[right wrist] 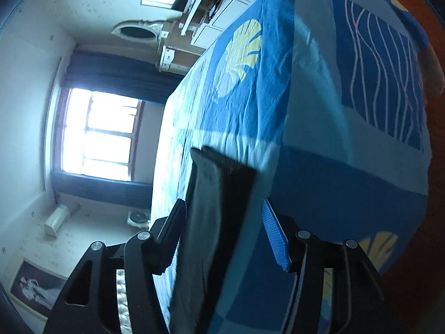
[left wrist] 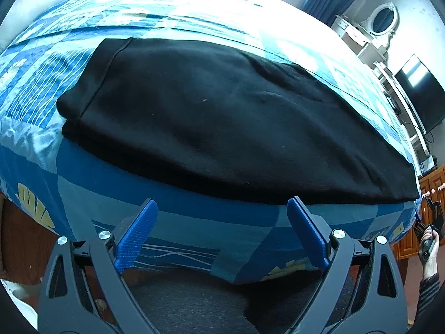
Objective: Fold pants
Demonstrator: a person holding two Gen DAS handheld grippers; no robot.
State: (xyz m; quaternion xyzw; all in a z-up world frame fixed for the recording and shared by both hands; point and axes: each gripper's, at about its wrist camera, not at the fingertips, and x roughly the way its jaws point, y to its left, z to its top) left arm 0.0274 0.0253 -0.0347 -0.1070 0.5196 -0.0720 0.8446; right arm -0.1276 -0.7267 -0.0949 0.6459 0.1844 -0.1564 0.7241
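left hand-held gripper [left wrist: 222,222] sits at the bottom of its view, spread wide, nothing between the ribbed blue pads [left wrist: 136,231]; matte black angular arms with shiny round bolts. just past the tips the bedspread [left wrist: 91,183] drops over the bed's edge: thin, slightly wrinkled fabric in blue and teal blocks, with white wavy lines and yellow leaf prints. the pants [left wrist: 222,122] lie flat on top across the middle of the frame, soft black knit folded into one long band, with a seamed band at the left end. at the far right edge a hand [left wrist: 429,247] in a striped sleeve holds the other tool, mostly cut off.

right hand-held gripper [right wrist: 222,231] is rolled sideways, jaws apart, pads not pressing anything. the pants' end [right wrist: 219,194] runs between the fingers as a dark blurry strip, and i can't tell if it touches either pad. window glare washes out the far bed.
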